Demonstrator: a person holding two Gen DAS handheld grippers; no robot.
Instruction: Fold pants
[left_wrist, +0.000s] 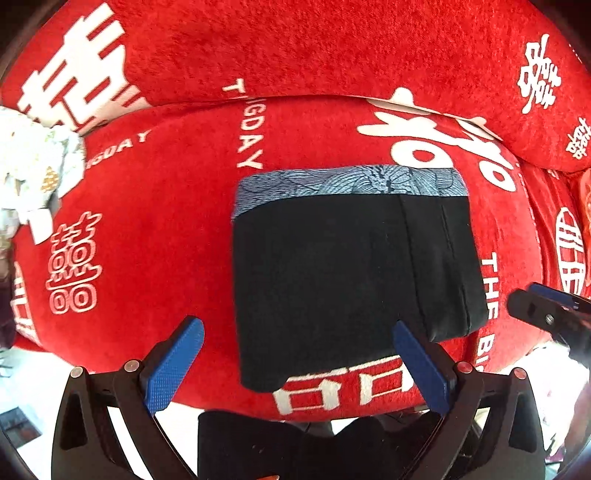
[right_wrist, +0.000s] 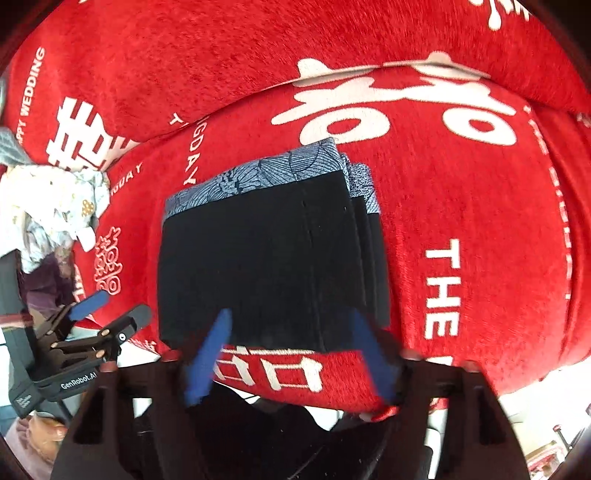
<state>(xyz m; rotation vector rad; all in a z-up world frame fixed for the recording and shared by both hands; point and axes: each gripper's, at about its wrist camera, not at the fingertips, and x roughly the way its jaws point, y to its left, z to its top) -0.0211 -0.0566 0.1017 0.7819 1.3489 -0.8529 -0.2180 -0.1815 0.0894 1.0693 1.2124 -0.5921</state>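
Already the black shorts (left_wrist: 332, 280) lie folded into a neat block on the red wedding blanket (left_wrist: 166, 221), patterned grey waistband on the far side. Both claws, left gripper (left_wrist: 295, 363) and right gripper (right_wrist: 291, 350), hang spread and empty at the near edge. A careless brush could, I'd guess, spring the stacked layers open.
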